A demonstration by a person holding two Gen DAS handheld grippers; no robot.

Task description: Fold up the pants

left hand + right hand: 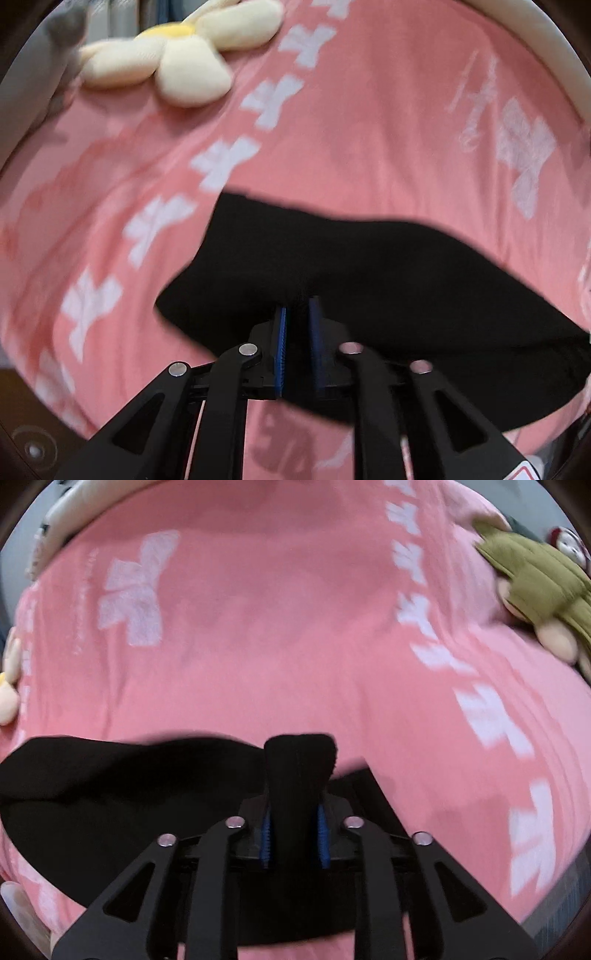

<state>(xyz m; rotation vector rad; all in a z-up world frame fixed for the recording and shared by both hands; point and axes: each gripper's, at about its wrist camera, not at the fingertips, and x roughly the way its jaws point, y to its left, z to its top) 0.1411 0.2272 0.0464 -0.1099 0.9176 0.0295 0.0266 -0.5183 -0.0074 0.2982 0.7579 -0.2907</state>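
Observation:
The black pants (388, 280) hang stretched over a pink bedspread (351, 122) with white cross marks. My left gripper (297, 314) is shut on one edge of the pants, the cloth pinched between its blue pads. In the right wrist view the pants (110, 794) spread to the left. My right gripper (295, 812) is shut on a thick bunched fold of them (299, 760) that sticks up between the blue pads. Both views are motion-blurred.
A cream and yellow flower plush (173, 55) lies on the bed at the far left. A green and beige plush toy (543, 587) lies at the far right. The bed's pale edge (550, 48) curves at the upper right.

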